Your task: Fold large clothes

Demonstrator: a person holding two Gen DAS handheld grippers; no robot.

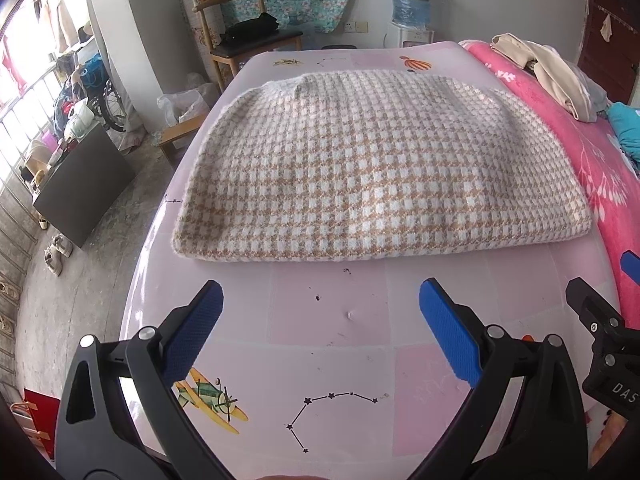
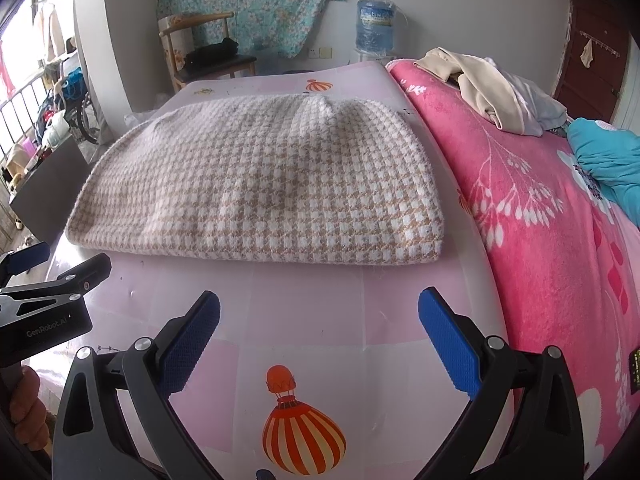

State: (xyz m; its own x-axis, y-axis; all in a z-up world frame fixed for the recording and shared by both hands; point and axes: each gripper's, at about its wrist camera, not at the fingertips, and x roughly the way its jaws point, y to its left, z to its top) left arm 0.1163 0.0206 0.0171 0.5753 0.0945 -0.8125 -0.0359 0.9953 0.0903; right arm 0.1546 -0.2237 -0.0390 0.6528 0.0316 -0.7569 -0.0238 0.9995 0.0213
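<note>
Left wrist view, nearest zone: the left gripper point(image 1: 320, 312) hovers over the pink printed work surface point(image 1: 328, 360), jaws spread wide and holding nothing. Its blue pads point(image 1: 448, 332) frame bare surface only. The right gripper point(image 2: 319, 320) stands just beside it in the same condition: jaws spread, empty, above the balloon print point(image 2: 302, 436).

Middle zone: the checked knit garment point(image 1: 372, 172) lies flat on the work surface, already folded into a thick rectangular stack. Its near edge runs crosswise ahead of both pairs of jaws and apart from them; no pad touches it. A strip of bare surface separates the fingertips from that edge. In the right wrist view the stack's near right corner point(image 2: 434, 250) sits slightly right of the right gripper's line.

Handling judgement: the fabric looks soft, thick and fairly heavy for cloth, with a fuzzy, non-slippery face. It is likely to sag and unfold if lifted by one layer. Take hold at the two near corners, each jaw closing over the full stack thickness, one gripper per corner.

Far zone: a pink floral blanket point(image 2: 560, 208) borders the surface on the right, carrying loose beige clothing point(image 2: 480, 80). A wooden chair point(image 1: 244, 36) and a water bottle point(image 1: 412, 0) stand beyond.
</note>
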